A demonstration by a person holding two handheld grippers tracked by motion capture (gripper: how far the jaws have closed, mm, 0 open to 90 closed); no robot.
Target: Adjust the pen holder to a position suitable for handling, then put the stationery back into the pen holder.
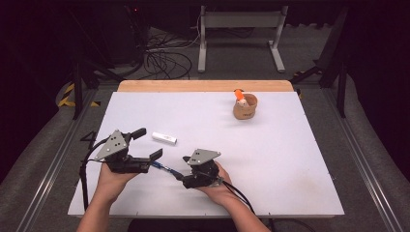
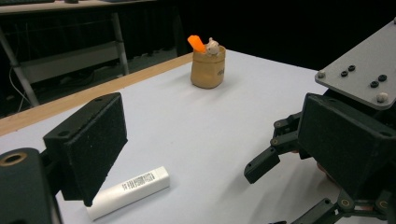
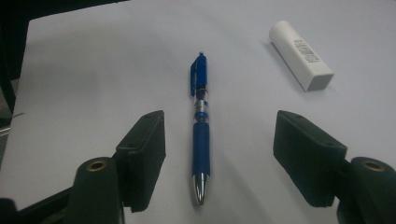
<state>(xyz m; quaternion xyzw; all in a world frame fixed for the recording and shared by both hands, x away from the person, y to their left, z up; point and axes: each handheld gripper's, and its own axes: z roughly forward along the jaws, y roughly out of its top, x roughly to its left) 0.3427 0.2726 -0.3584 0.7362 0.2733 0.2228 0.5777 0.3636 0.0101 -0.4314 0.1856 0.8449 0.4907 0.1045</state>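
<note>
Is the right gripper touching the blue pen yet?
Apart. The right gripper view shows the blue pen lying between the right gripper's open jaws, with bare table on both sides of it.

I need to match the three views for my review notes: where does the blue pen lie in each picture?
High view: the blue pen lies on the table between the two grippers, low and left of centre.
Left gripper view: I cannot make it out there.
Right gripper view: the pen lies lengthwise at centre, between the open jaws, untouched.
Shared landmark: the white rectangular stick, lying near the pen.
</note>
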